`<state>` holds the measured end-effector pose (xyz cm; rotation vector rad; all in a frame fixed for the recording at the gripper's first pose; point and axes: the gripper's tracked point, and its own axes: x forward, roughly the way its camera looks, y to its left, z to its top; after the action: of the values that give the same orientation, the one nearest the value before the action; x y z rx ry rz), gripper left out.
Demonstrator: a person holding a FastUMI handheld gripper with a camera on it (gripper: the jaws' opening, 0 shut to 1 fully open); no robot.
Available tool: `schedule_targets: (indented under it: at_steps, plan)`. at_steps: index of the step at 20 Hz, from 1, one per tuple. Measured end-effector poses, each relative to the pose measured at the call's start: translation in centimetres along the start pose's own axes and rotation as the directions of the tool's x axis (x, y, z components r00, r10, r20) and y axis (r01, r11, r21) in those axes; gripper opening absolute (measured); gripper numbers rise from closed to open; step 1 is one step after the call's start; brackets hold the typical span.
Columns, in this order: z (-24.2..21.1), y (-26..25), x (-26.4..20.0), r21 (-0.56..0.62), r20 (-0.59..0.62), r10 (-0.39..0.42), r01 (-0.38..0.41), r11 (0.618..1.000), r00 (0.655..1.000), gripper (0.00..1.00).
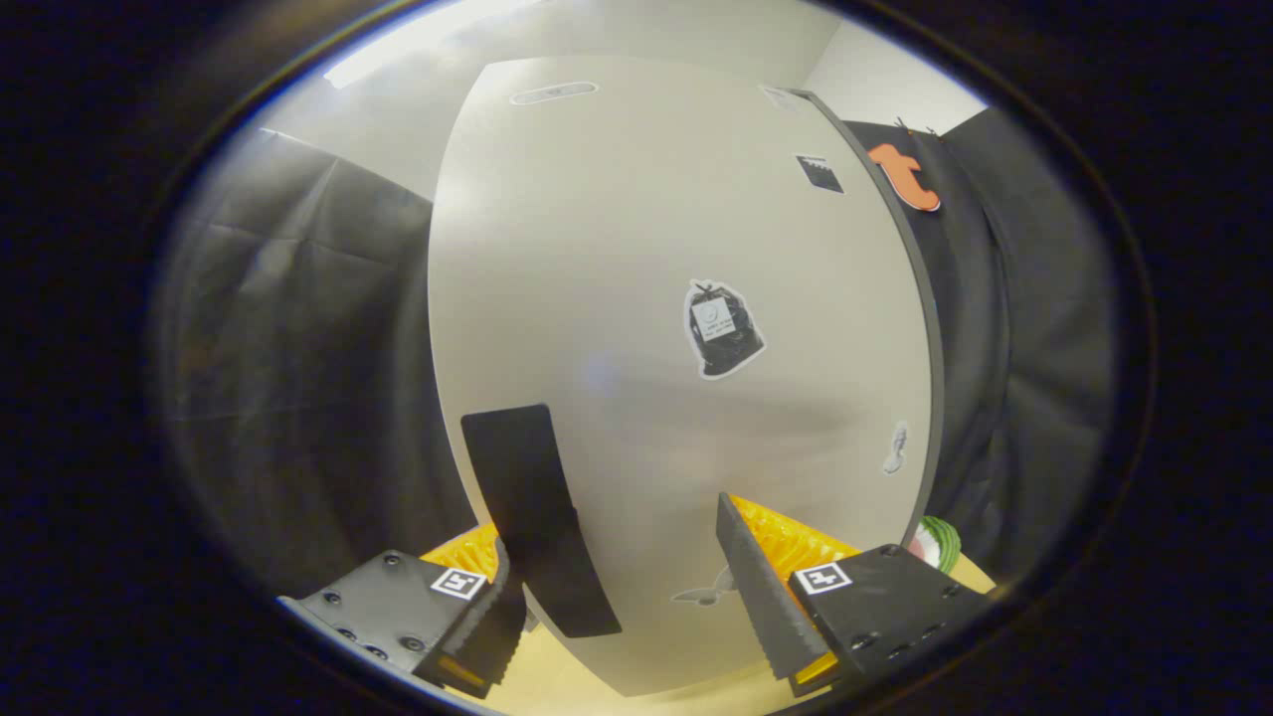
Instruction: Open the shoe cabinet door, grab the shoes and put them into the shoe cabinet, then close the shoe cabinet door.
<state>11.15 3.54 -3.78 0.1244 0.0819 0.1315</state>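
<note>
- Shoe cabinet door (636,328): a tall pale grey panel is seen directly ahead of the fingers, standing upright; its dark right edge (920,298) is visible along the side.
- Handle (537,517): a black vertical strip is set near the door's lower left edge, reaching down beside the left finger.
- Stickers (723,328): several are fixed to the door face, the largest near the middle, smaller ones toward the right edge and the bottom.
- Gripper (632,622): it is held low and pointed at the lower part of the door; the jaws are spread wide, with nothing clasped between them.
- Left finger (477,636): it lies just beside the handle's lower end; whether contact is made cannot be told.
- Right finger (766,597): it is seen in front of the door face, well apart from the handle.
- Floor (557,666): a light wooden surface is seen beneath the door.
- Black cloth (298,378): the booth wall is hung on both sides of the cabinet.
</note>
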Motion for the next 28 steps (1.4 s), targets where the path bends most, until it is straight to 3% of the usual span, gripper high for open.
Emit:
schedule_targets:
  at_steps: [4, 16, 28]
  plan:
    - [0.2, 0.7, 2.5, -0.02, 0.032, -0.035, 0.035, 0.999, 0.999, 0.97]
    - [0.3, 0.2, 4.4, -0.051, 0.081, -0.189, 0.193, 0.98, 0.979, 0.97]
    - [0.3, 0.4, 5.1, -0.071, 0.101, -0.234, 0.241, 0.968, 0.967, 0.97]
